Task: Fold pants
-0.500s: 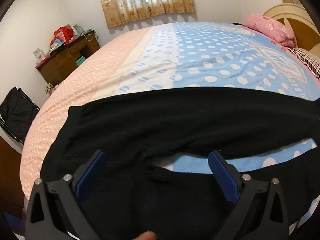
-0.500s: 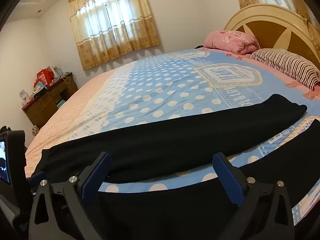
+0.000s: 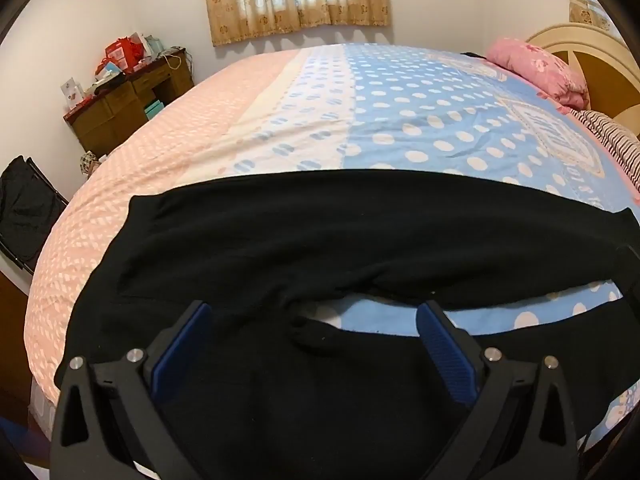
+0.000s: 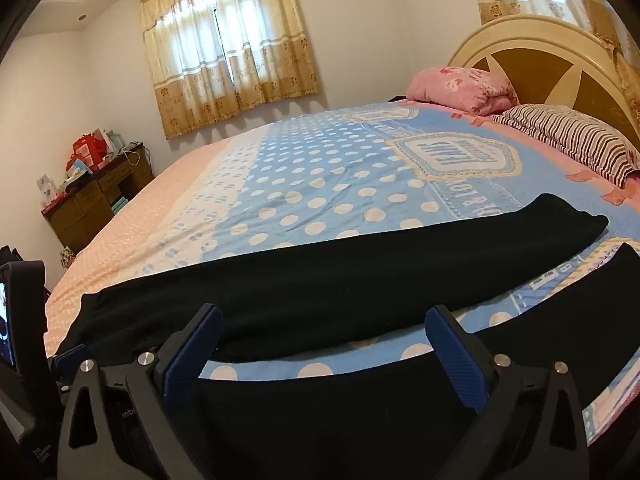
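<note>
Black pants (image 3: 320,232) lie spread flat across the near part of the bed, waist to the left, both legs running right with a strip of blue sheet between them. My left gripper (image 3: 314,316) is open and empty, hovering over the crotch where the legs split. In the right wrist view the pants (image 4: 360,280) stretch across the bed with the far leg's cuff at the right. My right gripper (image 4: 322,320) is open and empty above the gap between the legs. The left gripper (image 4: 70,354) shows at that view's left edge.
The bed (image 3: 400,120) has a pink and blue polka-dot sheet. A pink pillow (image 4: 460,88) and a striped pillow (image 4: 572,136) lie by the headboard (image 4: 540,56). A wooden desk (image 3: 124,100) with clutter stands by the far wall, a black bag (image 3: 24,212) at left.
Both grippers have shifted only slightly; the views sit a little differently over the pants. The pants lie as before.
</note>
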The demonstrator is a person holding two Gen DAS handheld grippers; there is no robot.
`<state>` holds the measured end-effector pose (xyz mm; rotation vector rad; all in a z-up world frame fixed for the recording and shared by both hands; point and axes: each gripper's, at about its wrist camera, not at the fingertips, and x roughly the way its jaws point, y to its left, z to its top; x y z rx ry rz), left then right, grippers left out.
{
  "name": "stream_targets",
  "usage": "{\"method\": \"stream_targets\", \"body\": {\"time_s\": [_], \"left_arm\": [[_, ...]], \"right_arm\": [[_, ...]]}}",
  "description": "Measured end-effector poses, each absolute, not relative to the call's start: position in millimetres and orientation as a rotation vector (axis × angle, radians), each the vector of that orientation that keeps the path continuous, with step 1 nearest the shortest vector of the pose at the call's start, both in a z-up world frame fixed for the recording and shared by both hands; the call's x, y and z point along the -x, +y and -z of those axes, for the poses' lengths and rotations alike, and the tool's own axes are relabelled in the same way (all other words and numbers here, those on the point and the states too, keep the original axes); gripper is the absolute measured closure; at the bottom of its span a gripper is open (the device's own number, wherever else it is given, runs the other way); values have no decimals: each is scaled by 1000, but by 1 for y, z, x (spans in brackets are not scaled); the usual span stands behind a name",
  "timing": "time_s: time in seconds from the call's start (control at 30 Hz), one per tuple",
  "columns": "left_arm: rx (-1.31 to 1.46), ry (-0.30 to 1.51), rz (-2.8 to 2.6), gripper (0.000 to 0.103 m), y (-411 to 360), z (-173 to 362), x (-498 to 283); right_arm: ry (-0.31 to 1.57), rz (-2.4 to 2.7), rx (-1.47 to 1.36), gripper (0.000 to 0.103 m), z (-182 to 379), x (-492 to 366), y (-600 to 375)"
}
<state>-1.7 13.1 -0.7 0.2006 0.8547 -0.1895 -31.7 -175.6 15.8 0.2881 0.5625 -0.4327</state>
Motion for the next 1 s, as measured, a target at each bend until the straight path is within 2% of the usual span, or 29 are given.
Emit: {"method": "stream_targets", "body": {"time_s": [1.0], "left_arm": [[-212,856,187,0,12,0,5]], "right_arm": [[575,440,-296,1,-11,33,-178]]}}
